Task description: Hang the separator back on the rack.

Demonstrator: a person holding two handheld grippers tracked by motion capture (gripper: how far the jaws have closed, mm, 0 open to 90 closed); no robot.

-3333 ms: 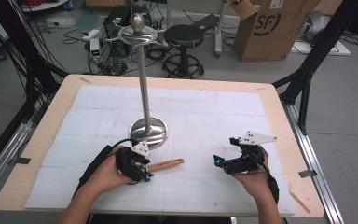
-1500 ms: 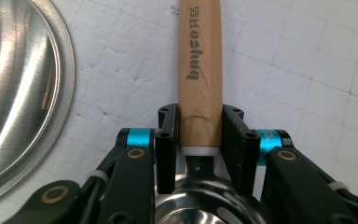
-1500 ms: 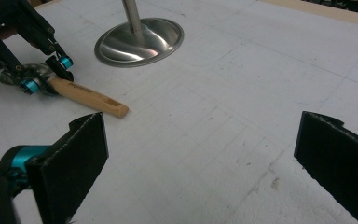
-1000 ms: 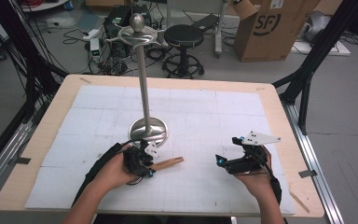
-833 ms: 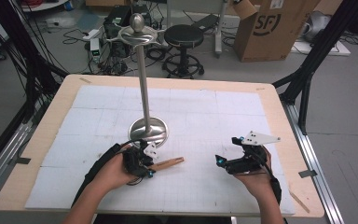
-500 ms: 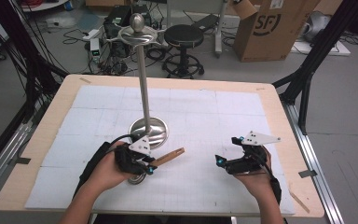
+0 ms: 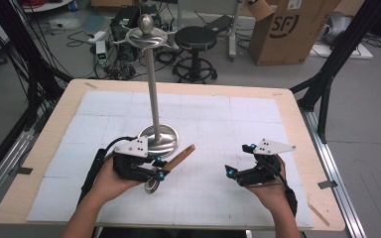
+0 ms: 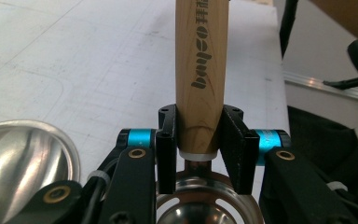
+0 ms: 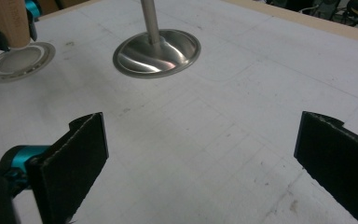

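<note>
1. Left claw point(image 7: 159, 172) pinches the wooden handle point(image 8: 199, 70) of a strainer just above its metal bowl point(image 8: 208, 203); judged a low grip, to keep the heavy end steady. Handle tilts up and away, bowl just off the bench point(image 7: 228, 104).
2. Right claw point(image 9: 200, 163) spread wide, nothing between the pads, hanging over bare bench, apart from the work.
3. Metal hanging stand point(image 7: 153, 94) rises just beyond the strainer; its wide base point(image 9: 157, 52) sits close and could crowd a lift.

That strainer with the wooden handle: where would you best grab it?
By the wooden handle, near the metal bowl, jaws pressing on its two sides. It is straight, round and narrow enough to fit between them; the left gripper grips it there.
</note>
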